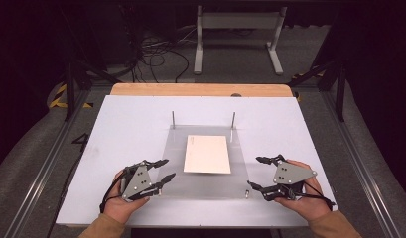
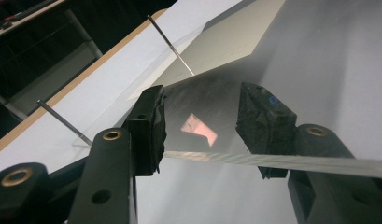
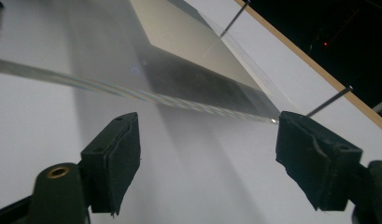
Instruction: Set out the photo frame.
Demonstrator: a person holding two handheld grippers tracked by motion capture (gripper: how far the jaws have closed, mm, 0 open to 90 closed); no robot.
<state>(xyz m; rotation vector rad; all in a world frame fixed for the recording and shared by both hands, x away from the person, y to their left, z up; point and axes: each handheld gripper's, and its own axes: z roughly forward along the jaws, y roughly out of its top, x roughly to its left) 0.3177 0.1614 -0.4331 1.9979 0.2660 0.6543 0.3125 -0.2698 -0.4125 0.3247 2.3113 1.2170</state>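
Nearest the person, at the front edge of the white-topped desk (image 1: 131, 119), both hands hold grippers on either side of a clear, square acrylic plate (image 1: 205, 186). Left gripper (image 1: 162, 174) straddles the plate's left edge: in the left gripper view the thin transparent edge (image 2: 272, 161) runs between the two black jaws, which stand half apart with a visible gap, so nothing is clamped yet. Right gripper (image 1: 256, 173) sits just beside the plate's right side with its jaws spread wide; in the right gripper view the plate edge (image 3: 132, 95) lies ahead of the pads, apart from them.

Farther on, a cream rectangular sheet of card (image 1: 207, 154) rests at the plate's middle; whether on or under it, I cannot tell. Beyond that, two thin upright metal pins (image 1: 173, 119) stand at the plate's far corners.

Risks from here, as I judge: a one-sided grasp would tilt the slick plate, sliding the card off or jamming the plate against the pins; a shallow bite could slip.
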